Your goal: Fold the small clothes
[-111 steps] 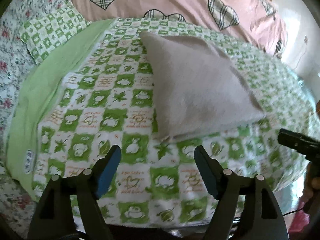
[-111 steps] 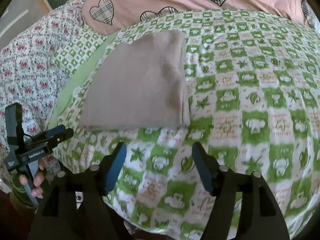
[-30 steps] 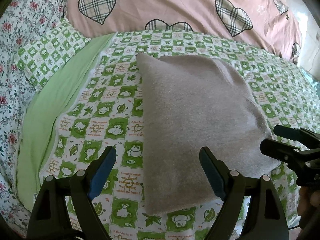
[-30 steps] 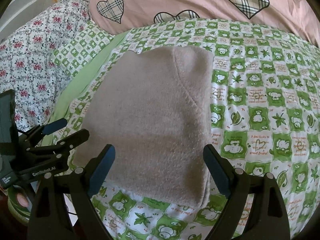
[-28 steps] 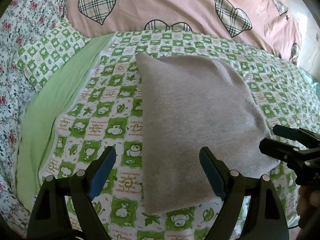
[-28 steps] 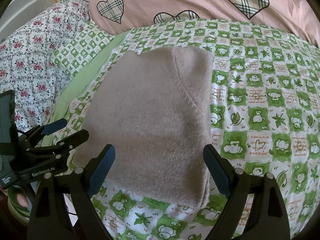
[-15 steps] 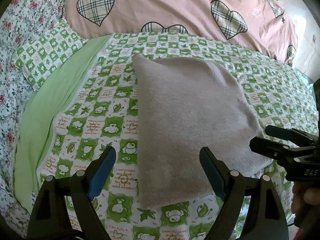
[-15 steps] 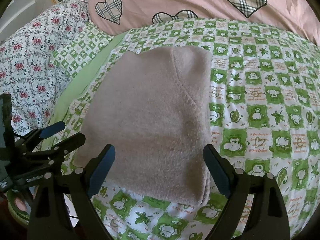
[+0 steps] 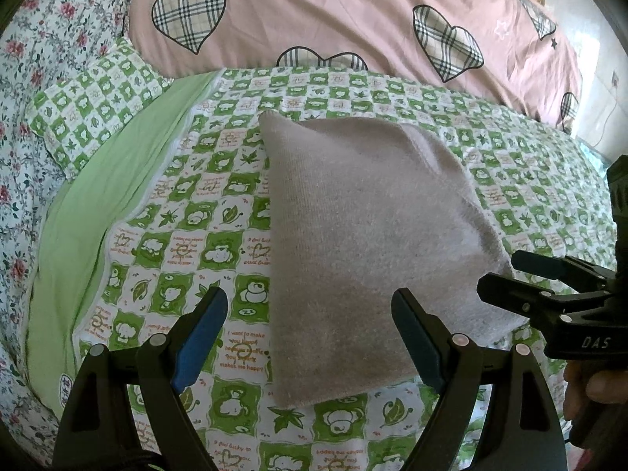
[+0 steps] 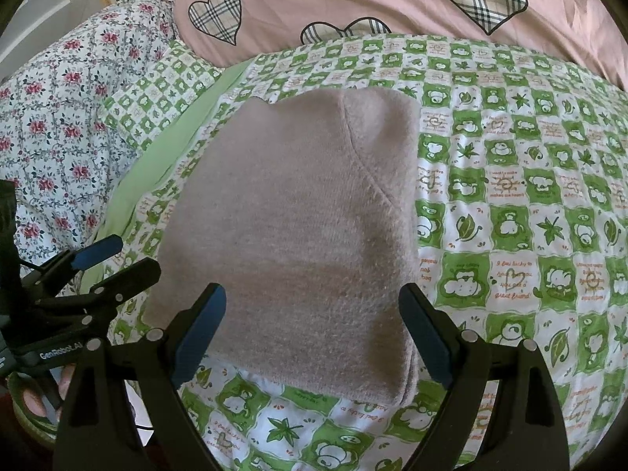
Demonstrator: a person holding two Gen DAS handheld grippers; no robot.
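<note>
A folded beige knit garment lies flat on the green-and-white checked bedspread; it also shows in the right wrist view. My left gripper is open and empty, just above the garment's near left corner. My right gripper is open and empty over the garment's near edge. The right gripper shows in the left wrist view at the garment's right corner. The left gripper shows in the right wrist view at the garment's left edge.
A pink pillow with plaid hearts lies across the back of the bed. A floral quilt and a plain green sheet border lie to the left. The bed's near edge runs below the grippers.
Both grippers have moved forward from the bed's near edge to the garment and stay open. Over the last second they shifted only slightly. The garment has not moved.
</note>
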